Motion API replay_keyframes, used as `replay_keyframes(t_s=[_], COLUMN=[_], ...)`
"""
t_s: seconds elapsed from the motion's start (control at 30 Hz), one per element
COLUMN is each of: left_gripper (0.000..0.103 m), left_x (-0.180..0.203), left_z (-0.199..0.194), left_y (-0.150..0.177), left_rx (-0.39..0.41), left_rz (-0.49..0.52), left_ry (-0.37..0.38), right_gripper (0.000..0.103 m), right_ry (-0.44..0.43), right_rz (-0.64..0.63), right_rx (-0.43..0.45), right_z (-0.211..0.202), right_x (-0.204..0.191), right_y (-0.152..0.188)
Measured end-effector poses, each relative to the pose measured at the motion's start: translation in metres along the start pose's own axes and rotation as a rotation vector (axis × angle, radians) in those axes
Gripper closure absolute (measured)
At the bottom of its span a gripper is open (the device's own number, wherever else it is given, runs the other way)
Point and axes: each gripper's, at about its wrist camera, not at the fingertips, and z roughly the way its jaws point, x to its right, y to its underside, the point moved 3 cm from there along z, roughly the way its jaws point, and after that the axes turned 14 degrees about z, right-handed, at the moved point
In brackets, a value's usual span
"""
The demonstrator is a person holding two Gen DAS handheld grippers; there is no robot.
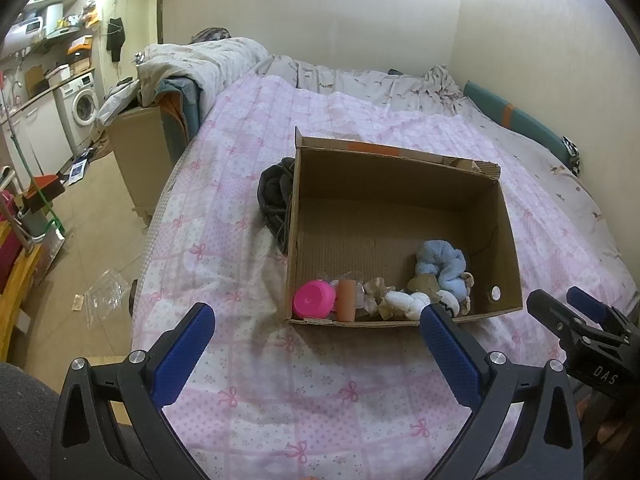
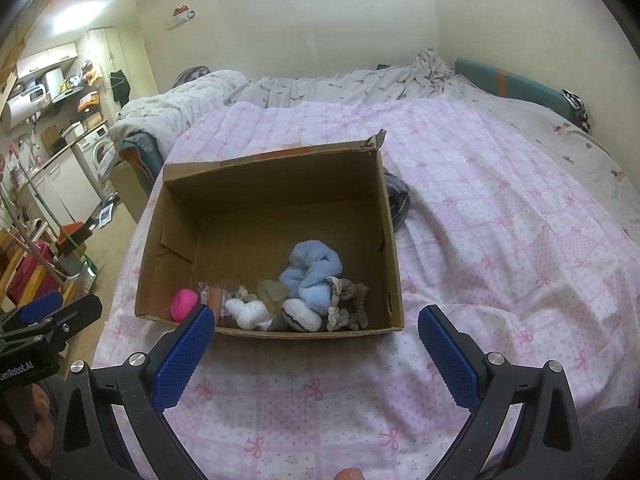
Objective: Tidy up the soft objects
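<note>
An open cardboard box (image 1: 400, 176) (image 2: 276, 168) stands on the pink bedspread. Along its near wall lie a light blue plush (image 1: 440, 262) (image 2: 312, 270), white socks (image 1: 406, 302) (image 2: 248, 312), a pink round lid (image 1: 314, 299) (image 2: 184, 304), an orange cylinder (image 1: 345, 300) and beige-grey scrunchies (image 2: 348, 306). A dark garment (image 1: 274, 196) (image 2: 398, 200) lies on the bed against the box's side. My left gripper (image 1: 316, 332) is open and empty, just short of the box. My right gripper (image 2: 316, 332) is open and empty, also just short of the box's near wall.
The bed (image 1: 248, 380) (image 2: 500, 220) fills the foreground. A rumpled quilt (image 1: 208, 64) is heaped at the bed's far left. The floor (image 1: 92, 248) drops off at left, with a plastic bag, a wooden cabinet (image 1: 140, 160) and a washing machine (image 1: 82, 106).
</note>
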Motion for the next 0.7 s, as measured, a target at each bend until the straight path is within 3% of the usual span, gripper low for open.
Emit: replay_keyframes(t_s=[0.7], left_gripper=[0.001], left_x=[-0.0026], left_z=[0.0023], left_y=[0.0046], left_rx=[-0.004], left_rz=[-0.01], left_ry=[0.005], right_gripper=[0.0], right_ry=[0.0], right_rz=[-0.001], right_rx=[0.0], right_z=[-0.0007], right_x=[0.0], right_y=[-0.0002])
